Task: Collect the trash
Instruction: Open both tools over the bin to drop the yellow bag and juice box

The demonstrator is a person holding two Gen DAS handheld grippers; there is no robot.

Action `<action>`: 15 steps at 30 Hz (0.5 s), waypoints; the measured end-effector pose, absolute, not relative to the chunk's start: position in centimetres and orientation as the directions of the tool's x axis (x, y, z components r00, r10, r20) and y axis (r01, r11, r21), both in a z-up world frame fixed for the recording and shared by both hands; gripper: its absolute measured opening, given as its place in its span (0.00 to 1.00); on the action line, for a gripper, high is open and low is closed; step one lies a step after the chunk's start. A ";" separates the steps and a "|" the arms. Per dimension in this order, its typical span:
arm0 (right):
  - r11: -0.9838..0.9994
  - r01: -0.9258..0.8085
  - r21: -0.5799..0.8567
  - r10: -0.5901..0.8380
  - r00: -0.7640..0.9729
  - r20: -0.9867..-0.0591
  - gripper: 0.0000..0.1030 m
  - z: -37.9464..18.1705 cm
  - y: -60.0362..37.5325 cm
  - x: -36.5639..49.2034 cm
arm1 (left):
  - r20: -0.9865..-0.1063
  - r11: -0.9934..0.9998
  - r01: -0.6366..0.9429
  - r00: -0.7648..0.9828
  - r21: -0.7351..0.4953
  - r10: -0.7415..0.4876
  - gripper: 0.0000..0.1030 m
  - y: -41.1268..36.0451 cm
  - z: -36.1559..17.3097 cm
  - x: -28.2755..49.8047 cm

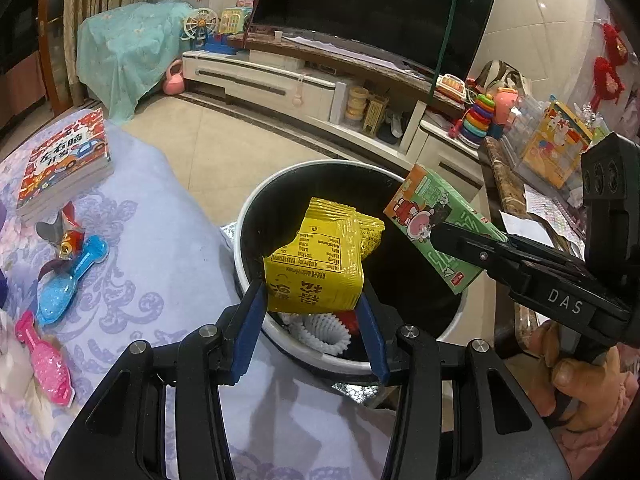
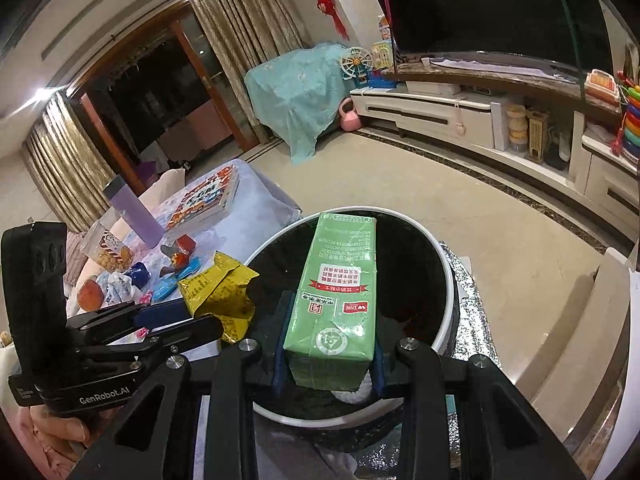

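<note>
My left gripper [image 1: 310,300] is shut on a crumpled yellow snack wrapper [image 1: 320,260] and holds it over the near rim of a round white bin with a black liner [image 1: 246,216]. My right gripper [image 2: 328,320] is shut on a green drink carton [image 2: 338,280] and holds it over the same bin [image 2: 448,264]. The carton [image 1: 436,216] and right gripper [image 1: 444,236] show at the right of the left wrist view. The wrapper [image 2: 220,292] and left gripper [image 2: 176,320] show at the left of the right wrist view. White foam netting [image 1: 324,330] lies inside the bin.
A table with a lilac patterned cloth [image 1: 160,240] stands left of the bin, with a book [image 1: 64,160], a blue scoop [image 1: 72,280], a pink toy [image 1: 44,360], a purple bottle [image 2: 132,212] and snack packs [image 2: 108,252]. A TV stand [image 1: 280,80] is behind; a cluttered side table [image 1: 540,184] is at right.
</note>
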State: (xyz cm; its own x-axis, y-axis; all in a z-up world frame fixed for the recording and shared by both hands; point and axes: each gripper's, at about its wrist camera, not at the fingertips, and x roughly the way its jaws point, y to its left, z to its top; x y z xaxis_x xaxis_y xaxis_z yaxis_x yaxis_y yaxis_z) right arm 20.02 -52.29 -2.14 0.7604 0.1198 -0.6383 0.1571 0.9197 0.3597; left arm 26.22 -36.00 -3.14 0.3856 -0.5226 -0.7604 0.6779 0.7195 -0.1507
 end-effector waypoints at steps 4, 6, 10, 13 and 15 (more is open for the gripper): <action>0.920 0.161 0.358 0.122 0.750 -0.650 0.31 -2.5 -52.5 20.4 | -0.766 0.721 0.675 0.379 -0.154 -0.518 0.44 -36.5 -3.5 26.3; 0.923 0.161 0.350 0.118 0.746 -0.655 0.31 -2.6 -52.6 20.6 | -0.771 0.722 0.675 0.377 -0.151 -0.514 0.44 -36.6 -3.6 26.3; 0.931 0.168 0.325 0.102 0.734 -0.671 0.31 -2.7 -52.6 21.0 | -0.776 0.727 0.670 0.377 -0.148 -0.506 0.44 -37.0 -3.6 26.2; 0.929 0.183 0.323 0.094 0.727 -0.680 0.34 -2.8 -52.8 21.2 | -0.787 0.735 0.662 0.370 -0.149 -0.493 0.55 -37.0 -3.9 26.4; 0.919 0.198 0.341 0.097 0.724 -0.683 0.39 -2.9 -53.2 21.2 | -0.788 0.746 0.649 0.376 -0.150 -0.487 0.62 -36.7 -4.0 26.6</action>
State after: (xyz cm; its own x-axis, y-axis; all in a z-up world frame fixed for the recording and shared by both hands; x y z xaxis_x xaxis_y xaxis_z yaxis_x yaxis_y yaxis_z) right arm 21.24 -53.25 -2.88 0.7235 0.0975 -0.6834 0.1979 0.9191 0.3407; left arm 26.59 -36.74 -3.96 0.3765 -0.4866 -0.7883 0.6492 0.7456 -0.1502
